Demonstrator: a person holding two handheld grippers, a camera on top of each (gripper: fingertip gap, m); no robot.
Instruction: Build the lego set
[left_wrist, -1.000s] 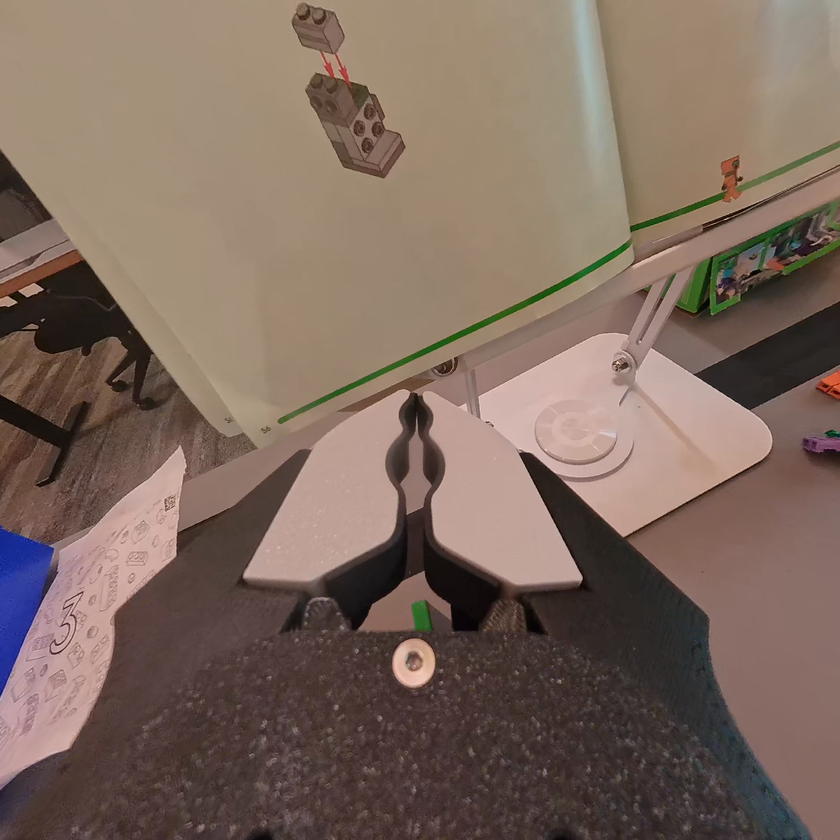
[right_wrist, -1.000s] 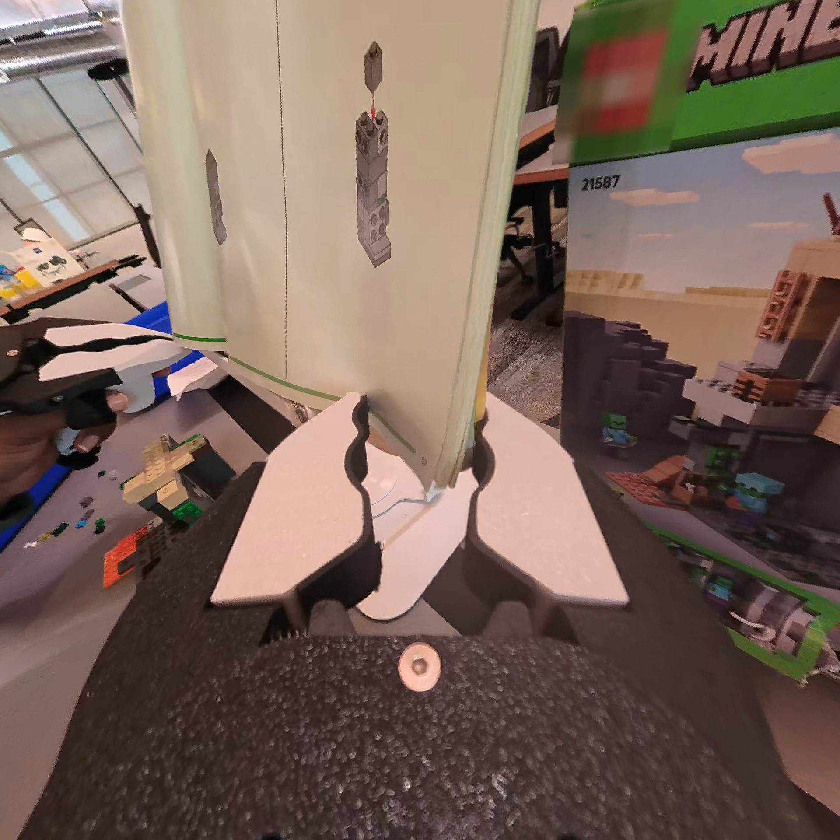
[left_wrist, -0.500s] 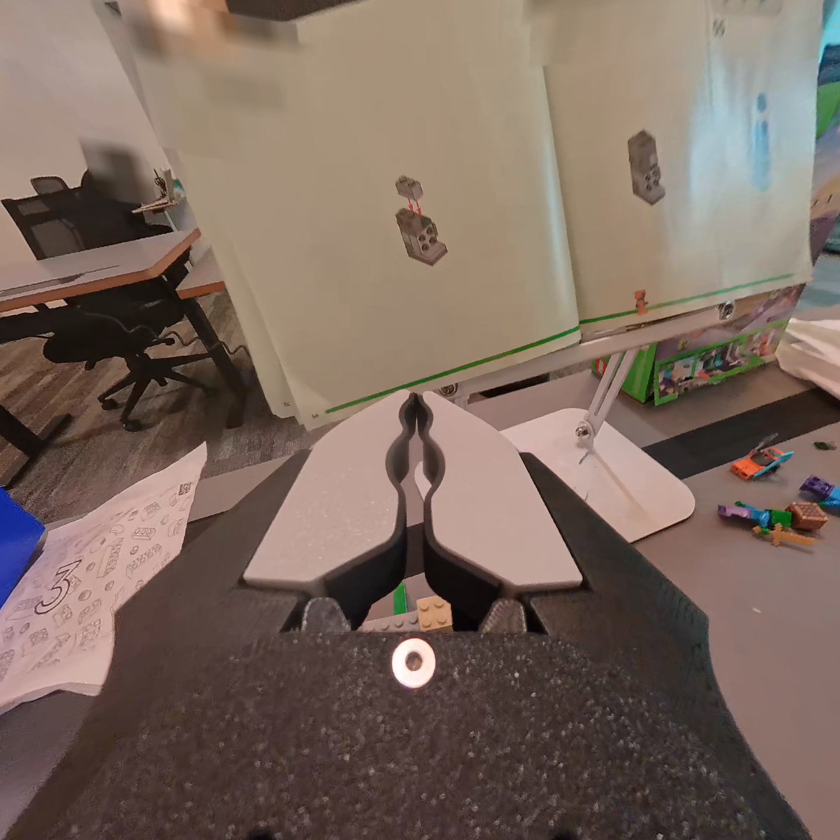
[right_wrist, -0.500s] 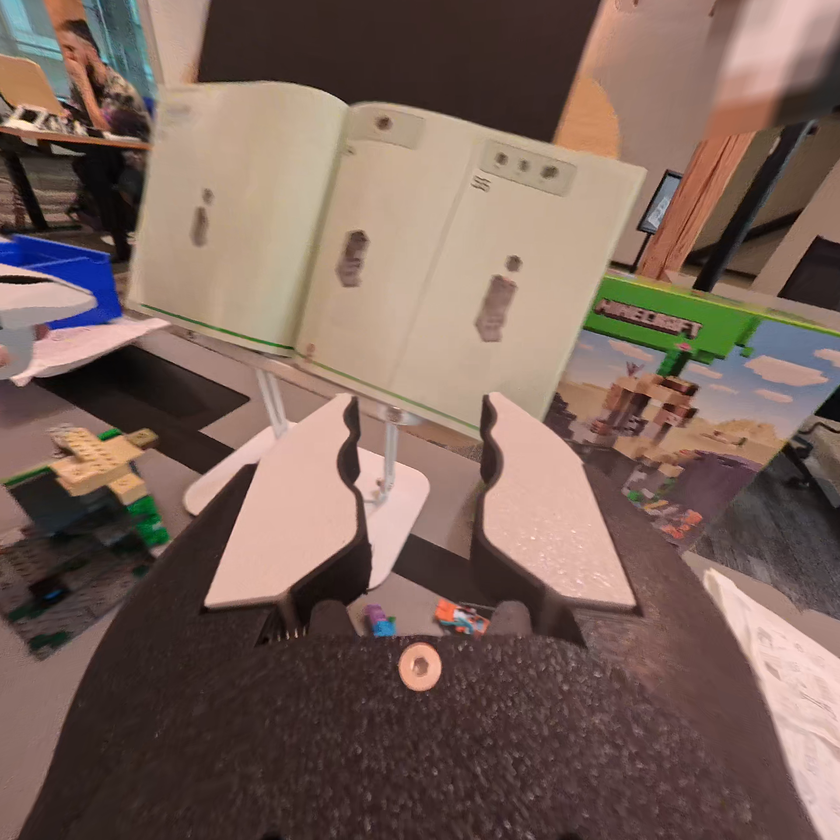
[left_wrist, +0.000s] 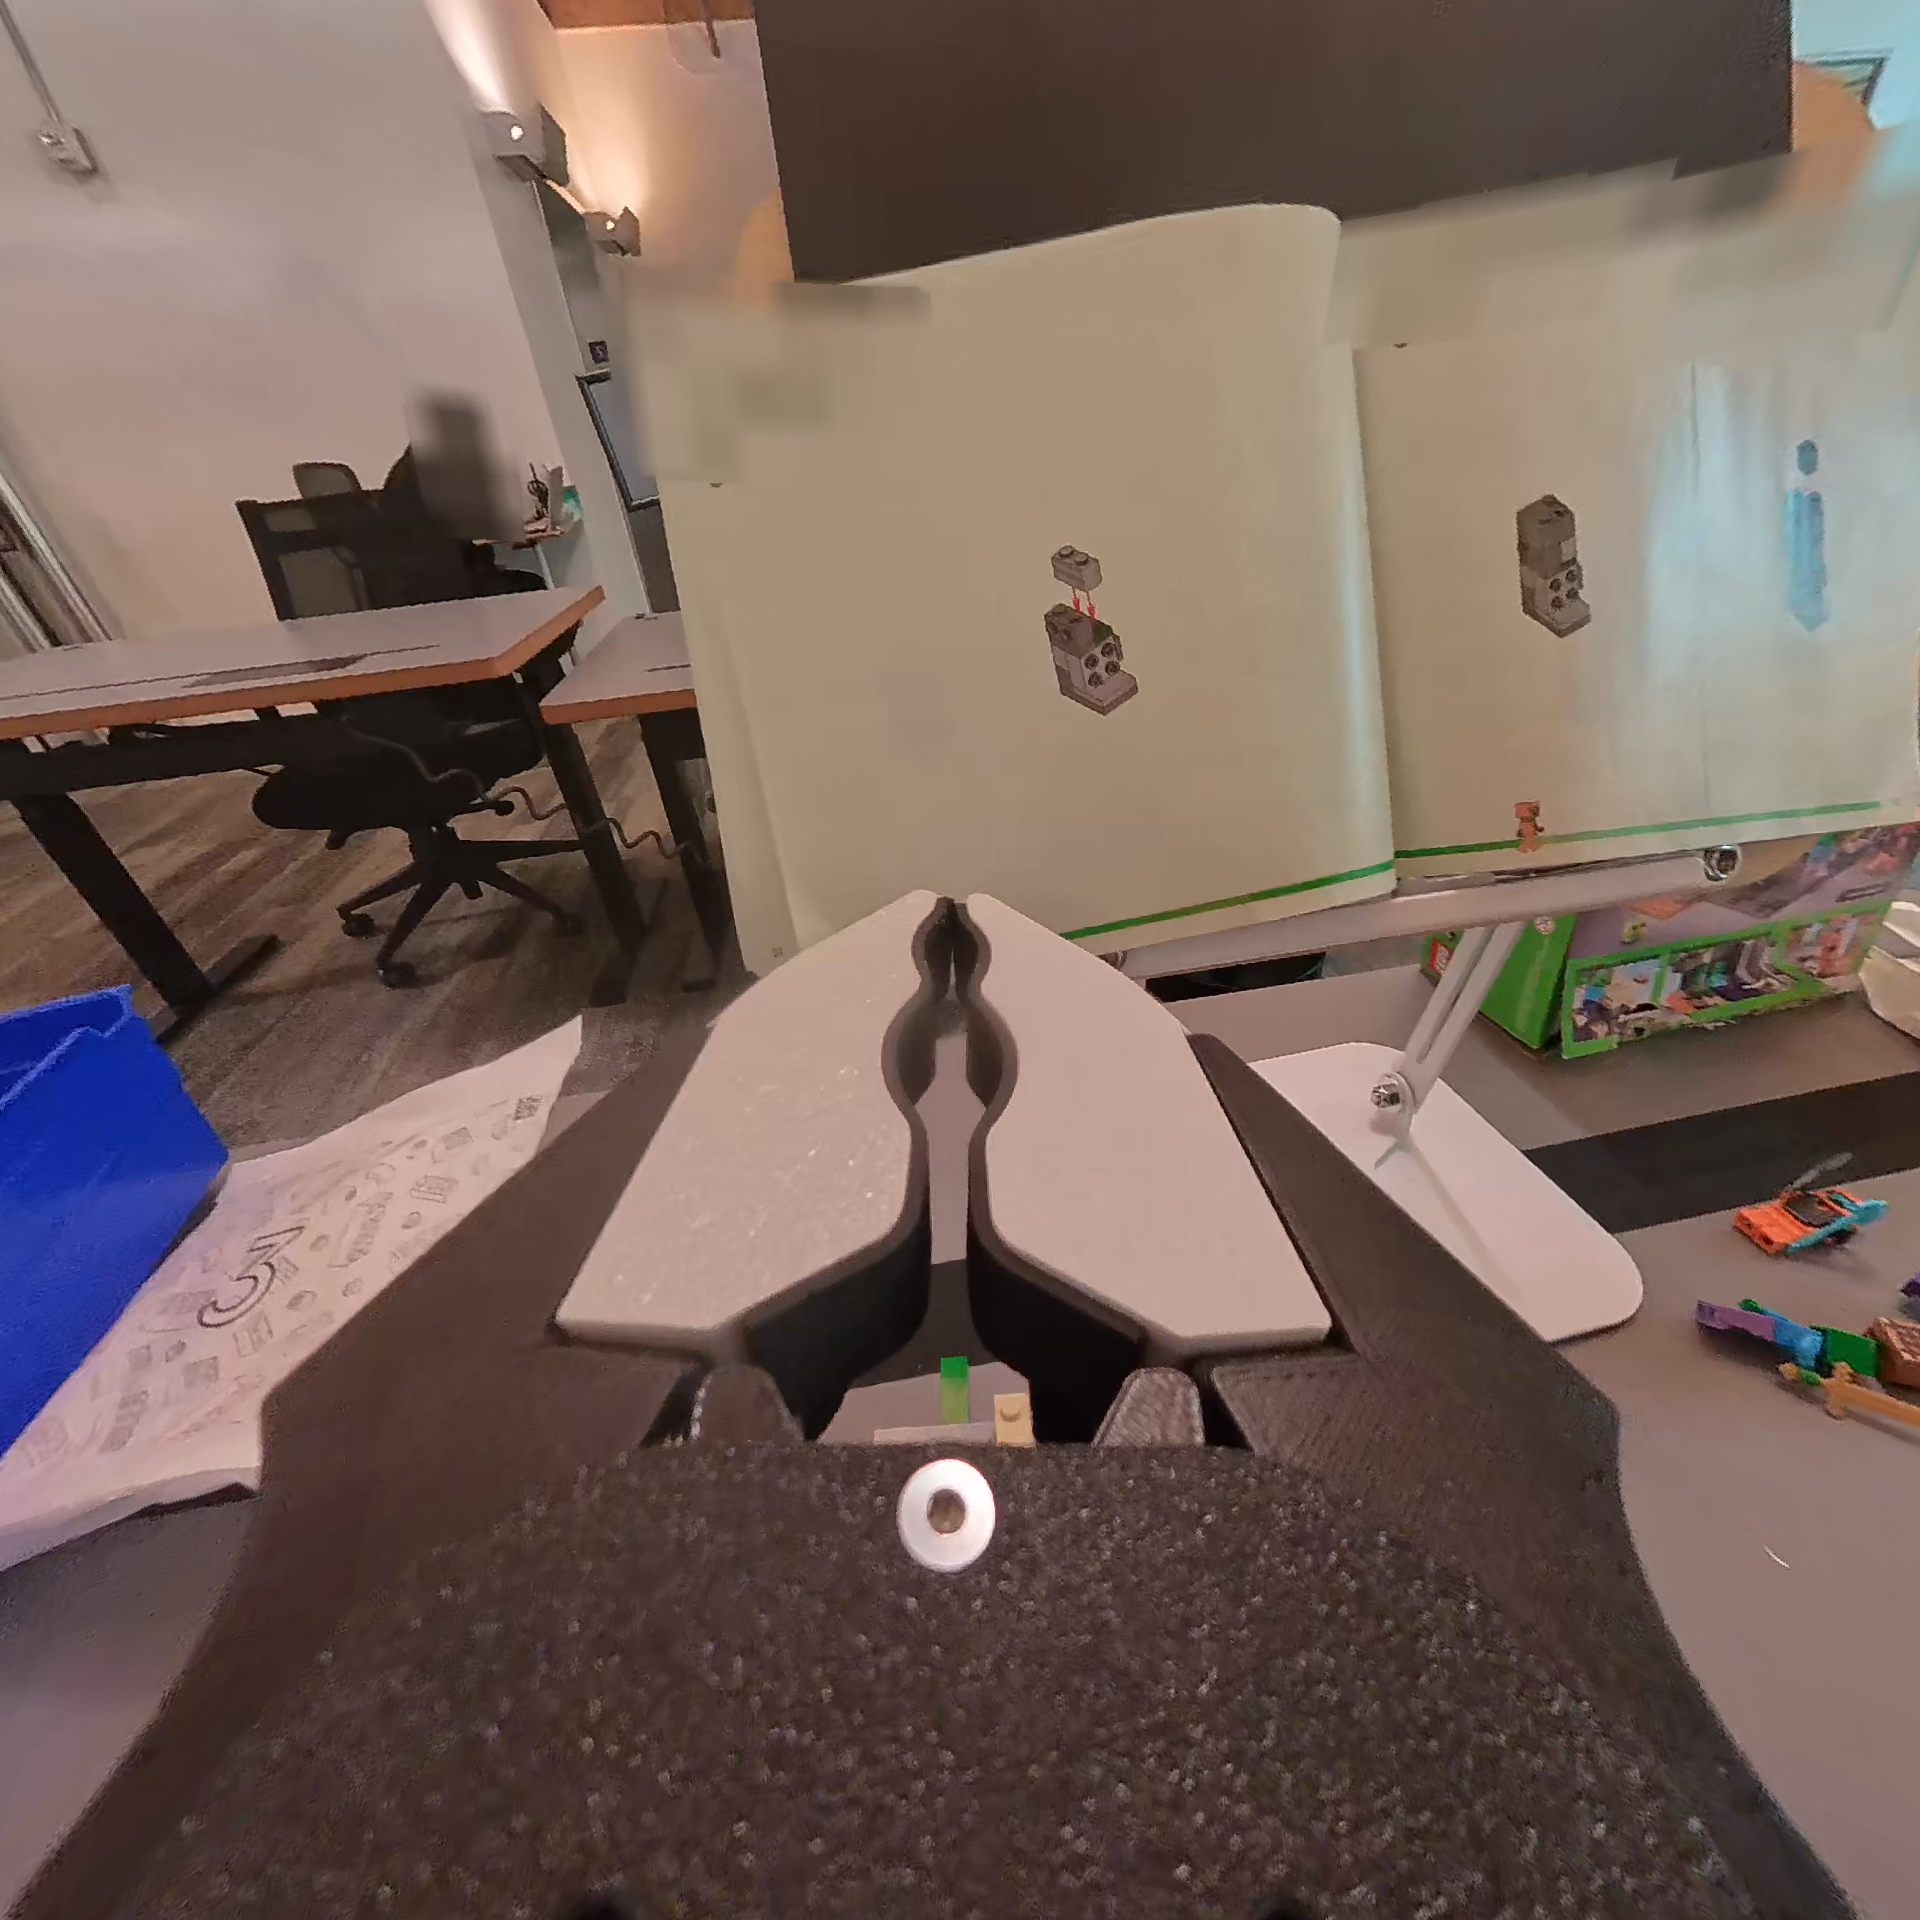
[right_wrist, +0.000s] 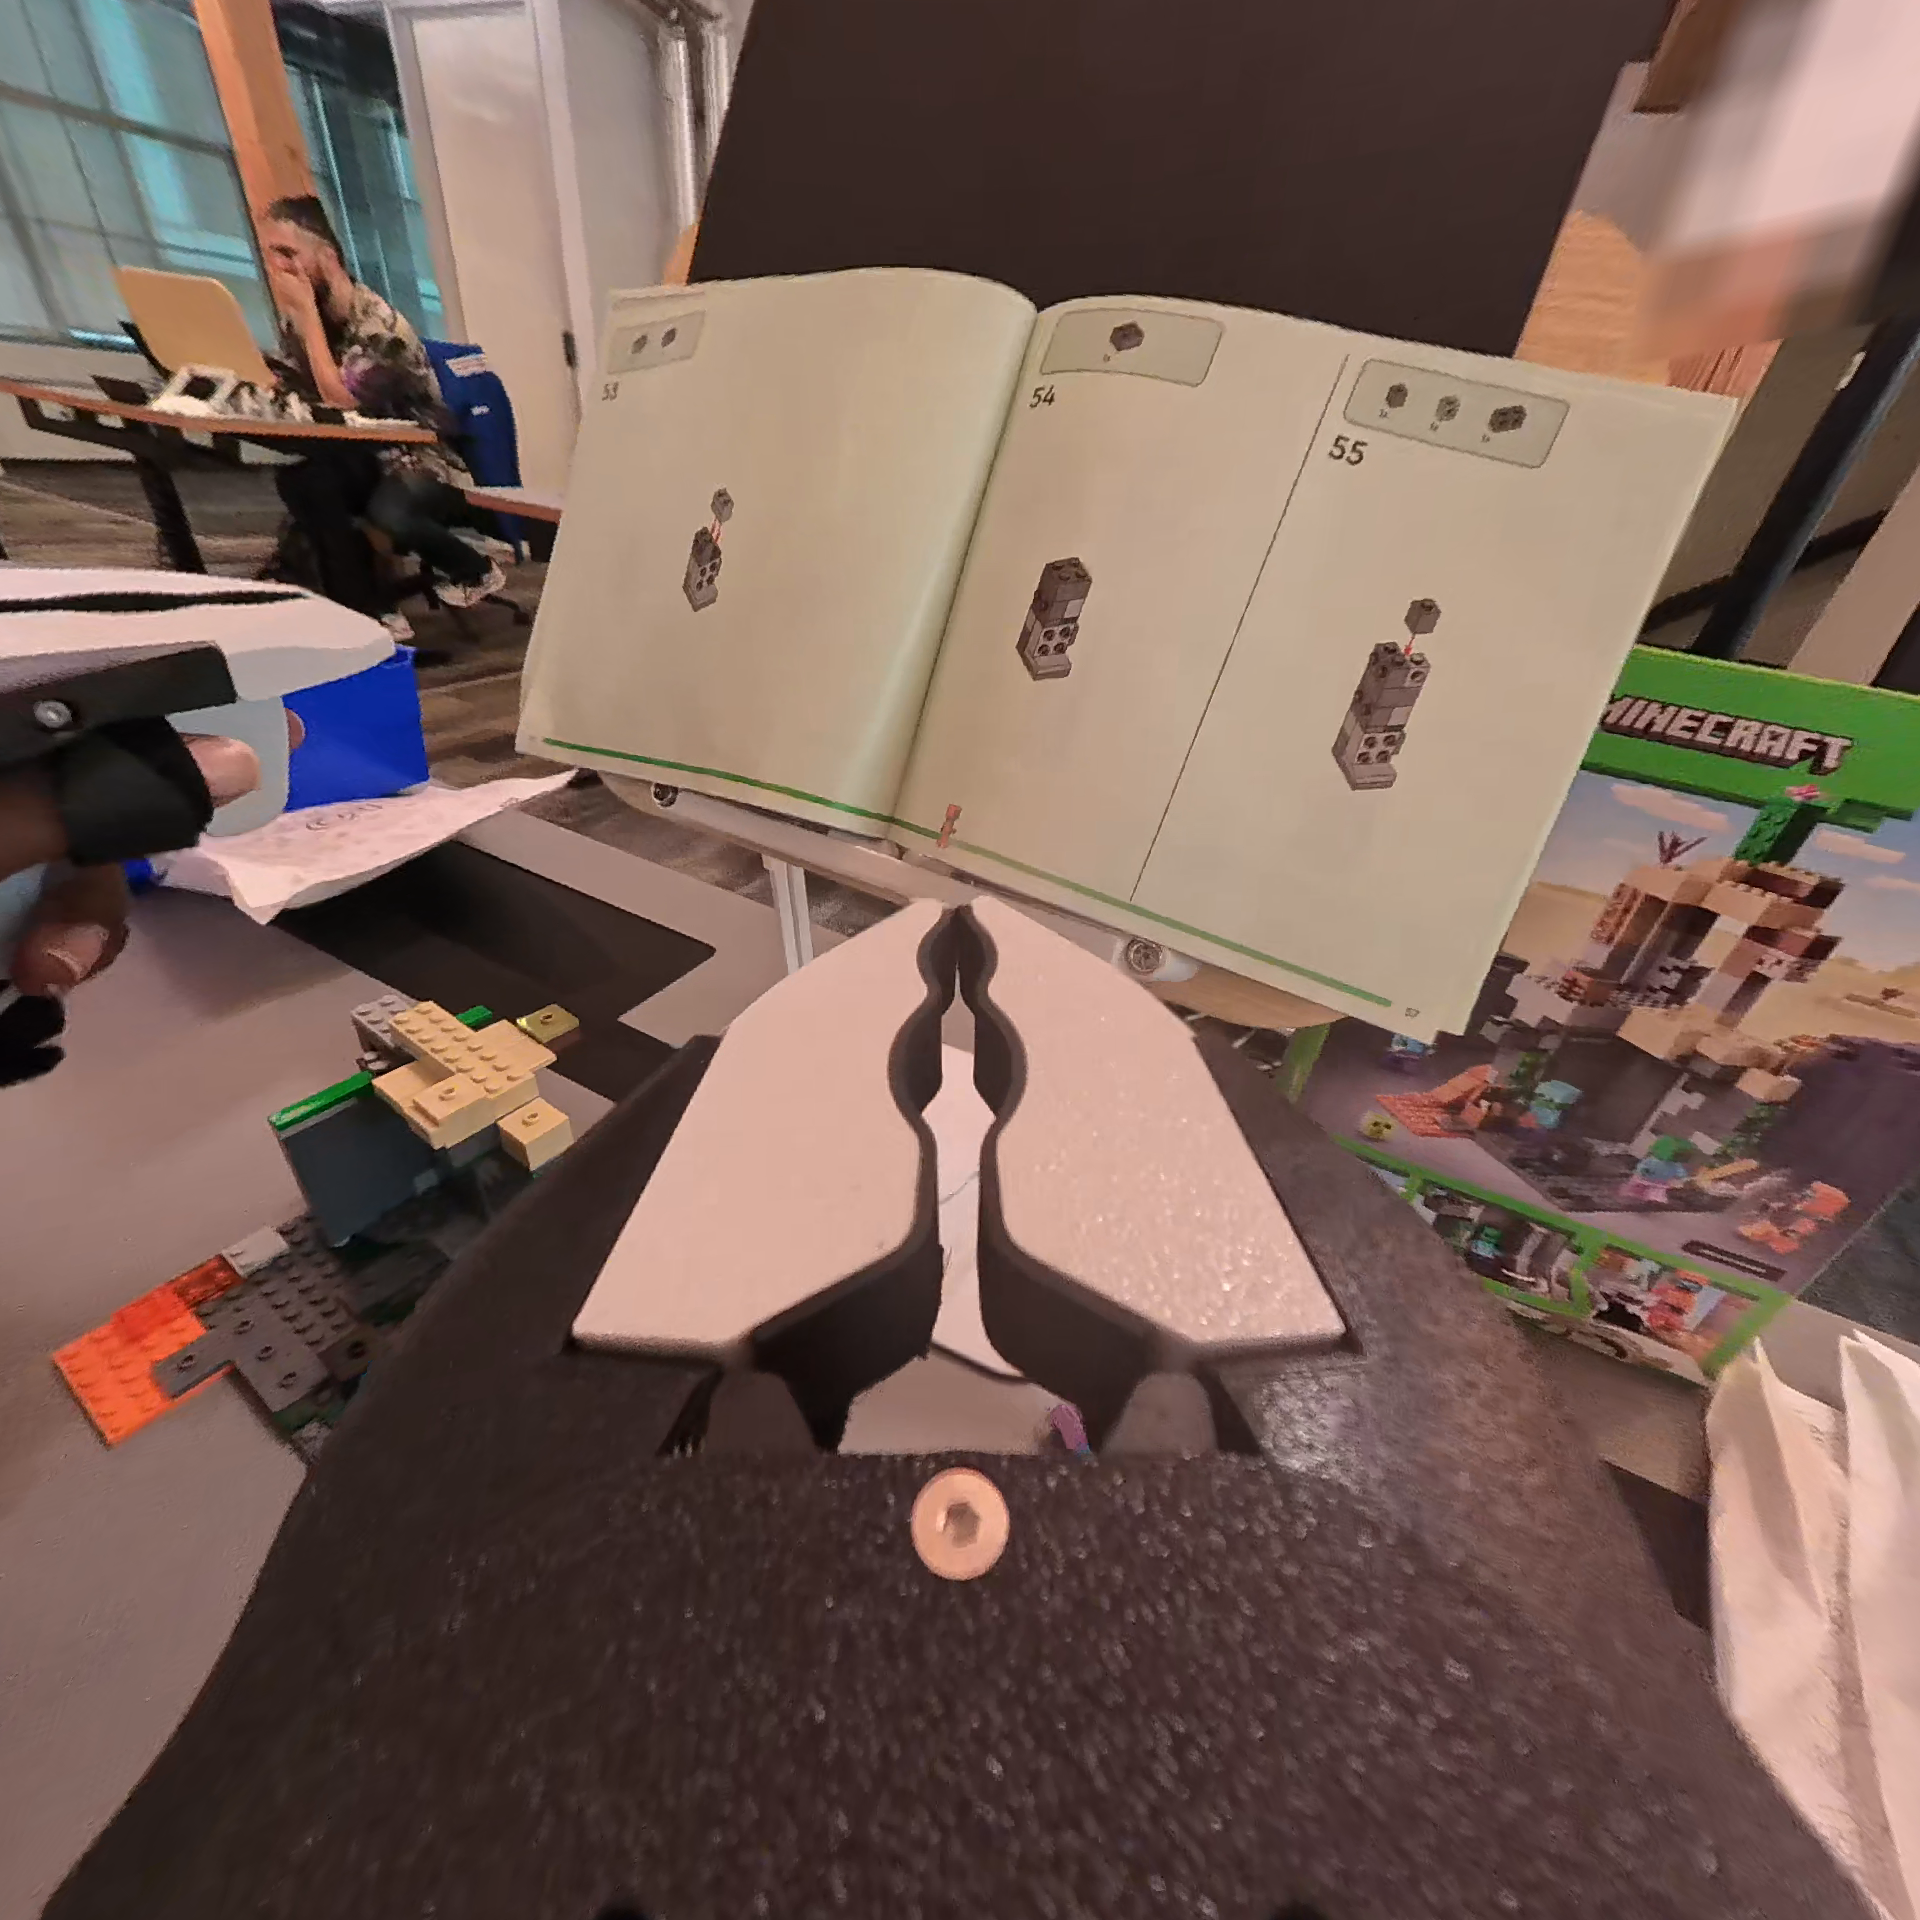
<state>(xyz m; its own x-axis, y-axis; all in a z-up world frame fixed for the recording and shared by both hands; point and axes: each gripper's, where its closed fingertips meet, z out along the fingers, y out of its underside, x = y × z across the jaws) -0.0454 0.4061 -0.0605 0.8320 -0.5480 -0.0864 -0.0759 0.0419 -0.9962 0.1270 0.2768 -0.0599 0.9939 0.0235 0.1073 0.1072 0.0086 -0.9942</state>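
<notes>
**Checking the manual, both grippers empty**

Office desks filling upper left of left wrist view; left gripper (left_wrist: 951, 920) pinched closed, gripping nothing, facing instruction booklet (left_wrist: 1039, 582) at centre.

Right wrist view: right gripper (right_wrist: 954, 914) likewise closed and empty; partly built lego model (right_wrist: 436, 1122) sitting lower left. Probably reading the next step; needing a grey brick.

An open-plan office doubles as a building bench: sit-stand desks (left_wrist: 301, 665) with wood-edged tops and black frames stand on wood-look flooring, a black swivel chair (left_wrist: 416, 800) tucked beneath. At another desk by tall windows (right_wrist: 104, 166), a seated person (right_wrist: 353, 364) works. On the near grey table (right_wrist: 135, 1174), an instruction booklet (right_wrist: 1039, 623) stands open on a white stand (left_wrist: 1455, 1143), beside a green set box (right_wrist: 1662, 1039) and a blue bin (left_wrist: 73, 1195).
</notes>
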